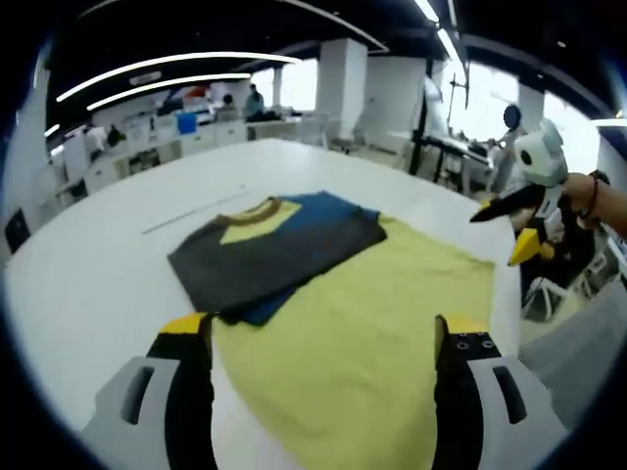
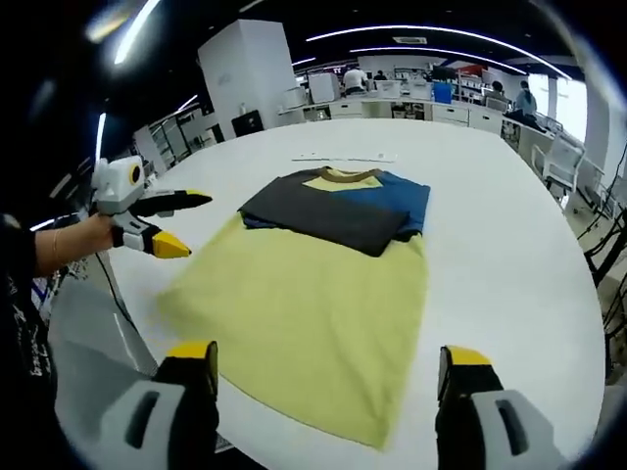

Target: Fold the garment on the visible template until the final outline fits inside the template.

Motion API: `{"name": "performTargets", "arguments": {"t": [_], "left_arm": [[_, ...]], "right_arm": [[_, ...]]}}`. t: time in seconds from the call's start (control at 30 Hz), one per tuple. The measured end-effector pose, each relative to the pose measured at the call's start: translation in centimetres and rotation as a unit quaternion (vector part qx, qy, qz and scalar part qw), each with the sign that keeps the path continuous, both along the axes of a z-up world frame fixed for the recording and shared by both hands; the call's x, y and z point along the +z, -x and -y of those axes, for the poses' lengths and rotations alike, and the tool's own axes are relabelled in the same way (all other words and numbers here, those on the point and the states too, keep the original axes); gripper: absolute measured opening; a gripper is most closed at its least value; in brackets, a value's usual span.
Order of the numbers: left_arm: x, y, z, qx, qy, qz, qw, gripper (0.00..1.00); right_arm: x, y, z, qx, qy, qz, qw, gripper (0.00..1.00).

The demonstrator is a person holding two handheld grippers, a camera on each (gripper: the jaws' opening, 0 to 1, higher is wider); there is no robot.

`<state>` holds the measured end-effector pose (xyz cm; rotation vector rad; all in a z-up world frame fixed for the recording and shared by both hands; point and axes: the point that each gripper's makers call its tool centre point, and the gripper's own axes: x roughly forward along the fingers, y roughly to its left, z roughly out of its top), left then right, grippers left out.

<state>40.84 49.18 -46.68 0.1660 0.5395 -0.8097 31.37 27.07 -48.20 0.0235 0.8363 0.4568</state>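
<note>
**One shirt half folded on a white table, two grippers held apart above it**

Nearest in the left gripper view, the left gripper (image 1: 323, 343) has its two yellow-tipped jaws spread wide, holding nothing, above the near edge of the garment (image 1: 343, 294). In the right gripper view, the right gripper (image 2: 328, 377) likewise has both jaws apart and empty over the near hem.

There is one garment: a yellow shirt with dark grey and blue sleeves folded across its upper part, and a brown collar (image 2: 341, 177) at the far end. It lies flat on one large white table (image 2: 509, 255).

Beyond the shirt, one thin pale strip (image 2: 343, 158) lies on the tabletop. Farther off stand desks and several people, too small to count.
</note>
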Motion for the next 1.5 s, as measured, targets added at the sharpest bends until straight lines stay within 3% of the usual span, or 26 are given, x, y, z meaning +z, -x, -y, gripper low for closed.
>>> {"name": "performTargets", "arguments": {"t": [0.3, 0.43, 0.57, 0.83, 1.03, 1.27, 1.5], "left_arm": [[-0.9, 2.7, -2.5, 0.018, -0.006, -0.01, 0.9998, 0.86], [-1.4, 3.5, -3.8, 0.023, -0.022, -0.011, 0.9994, 0.84], [-2.0, 4.2, -5.1, 0.042, -0.014, -0.029, 0.9986, 0.79], [-4.1, 7.5, -5.3, 0.008, -0.038, -0.051, 0.998, 0.65], [-4.7, 7.9, -5.9, 0.016, -0.043, -0.061, 0.9971, 0.57], [-5.5, 8.9, -5.9, 0.016, -0.05, -0.079, 0.9955, 0.51], [-6.4, 9.9, -5.7, 0.025, -0.049, -0.101, 0.9934, 0.44]], "right_arm": [[-1.5, 1.3, 0.1, -0.007, 0.0, -0.011, 0.9999, 0.8], [-2.2, 1.8, 0.7, -0.011, 0.016, -0.016, 0.9997, 0.76], [-2.8, 1.8, 1.4, -0.024, 0.035, -0.01, 0.9991, 0.67], [-3.7, 1.9, 1.8, -0.041, 0.045, -0.005, 0.9982, 0.53], [-4.1, 2.5, 2.4, -0.03, 0.074, -0.008, 0.9968, 0.45], [-4.7, 2.9, 3.1, -0.039, 0.073, -0.017, 0.9964, 0.36], [-5.1, 3.0, 4.1, -0.051, 0.079, -0.023, 0.9953, 0.34]]}}
